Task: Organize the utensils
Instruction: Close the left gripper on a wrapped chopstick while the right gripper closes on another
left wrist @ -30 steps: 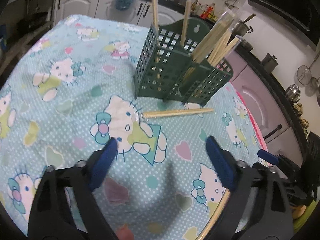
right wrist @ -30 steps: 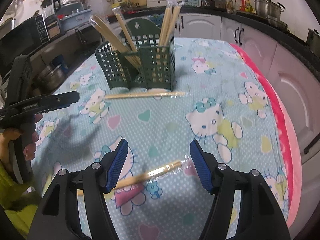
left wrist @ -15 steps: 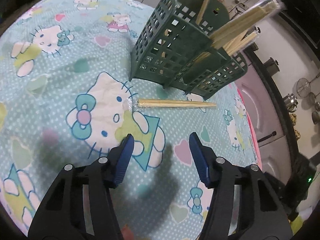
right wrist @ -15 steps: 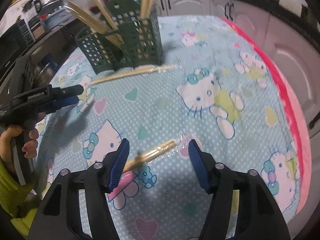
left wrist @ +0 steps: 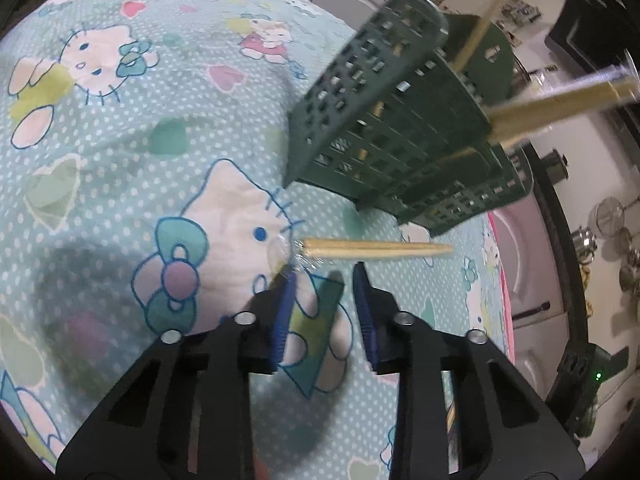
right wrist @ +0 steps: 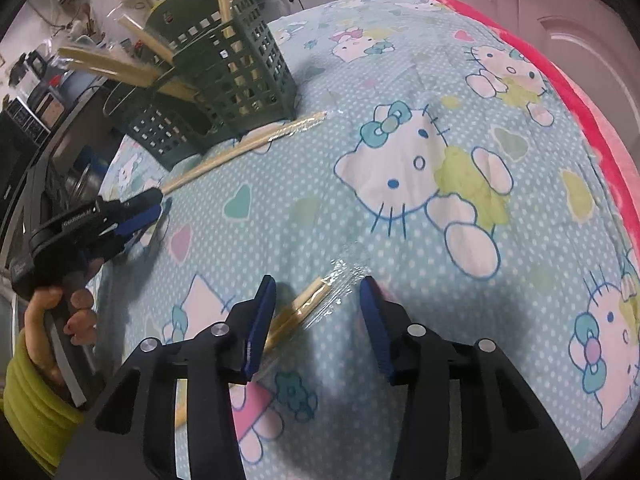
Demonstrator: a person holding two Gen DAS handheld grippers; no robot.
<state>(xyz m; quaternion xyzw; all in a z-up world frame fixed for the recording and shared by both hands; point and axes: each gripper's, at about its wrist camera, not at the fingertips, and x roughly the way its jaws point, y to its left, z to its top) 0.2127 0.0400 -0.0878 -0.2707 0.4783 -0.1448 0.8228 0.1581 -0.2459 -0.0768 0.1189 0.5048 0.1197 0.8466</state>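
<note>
A green lattice utensil holder (left wrist: 400,120) stands on the Hello Kitty cloth, with several wrapped chopstick pairs sticking out; it also shows in the right wrist view (right wrist: 216,76). One wrapped pair (left wrist: 372,249) lies flat in front of it, also seen in the right wrist view (right wrist: 256,144). My left gripper (left wrist: 324,280) is open, its tips just short of that pair's wrapped end. A second wrapped pair (right wrist: 308,308) lies between the jaws of my open right gripper (right wrist: 318,292). The left gripper (right wrist: 132,212) shows in the right wrist view.
The cloth (right wrist: 420,208) covers the table, with a pink edge (right wrist: 592,120) on the right. Kitchen cabinets (right wrist: 580,20) and a cluttered counter (left wrist: 608,232) with pots surround the table.
Both grippers have moved down and forward. The left has closed in on the pair by the holder and narrowed its jaws. The right now straddles the near pair.
</note>
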